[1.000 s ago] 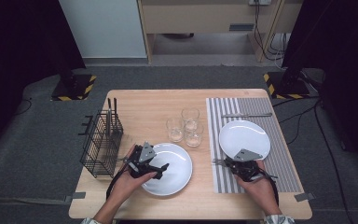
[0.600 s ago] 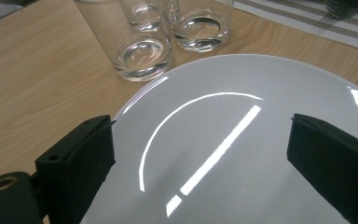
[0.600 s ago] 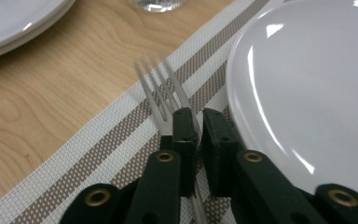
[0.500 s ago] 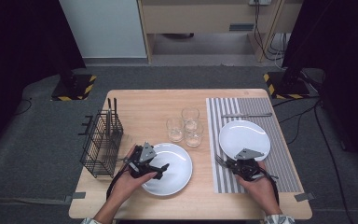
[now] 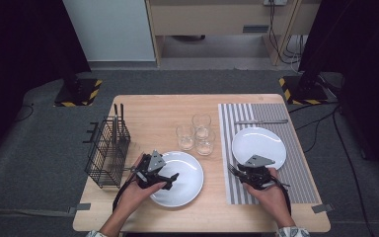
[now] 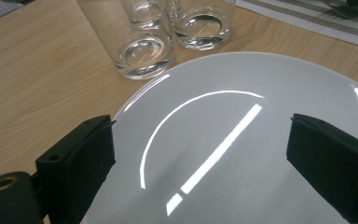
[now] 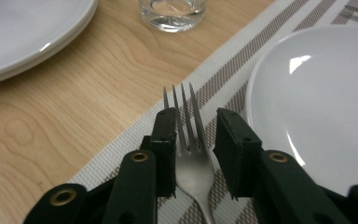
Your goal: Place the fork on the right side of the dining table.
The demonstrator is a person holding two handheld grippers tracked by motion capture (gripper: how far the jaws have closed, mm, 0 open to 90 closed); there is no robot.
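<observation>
A: Table [image 5: 153,111] first — pale wood, striped mat [image 5: 303,180] across the 3 o'clock side, wire rack [image 5: 106,148] at the 9 o'clock edge.

B: Two white plates. Near plate [image 5: 187,185] at 6 o'clock on bare wood; far plate [image 5: 266,143] on the mat.

A: Three glasses [image 5: 201,123] clustered near centre, at 12 o'clock from the near plate.

B: Left gripper [image 5: 170,178] over the near plate's 9 o'clock rim, jaws spread wide, gripping nothing.

A: Right gripper [image 5: 237,171] at 7 o'clock of the far plate, low over the mat.

B: Fork [image 7: 186,116] between its jaws, tines out past the tips. Clamped or just straddled — cannot tell.
</observation>
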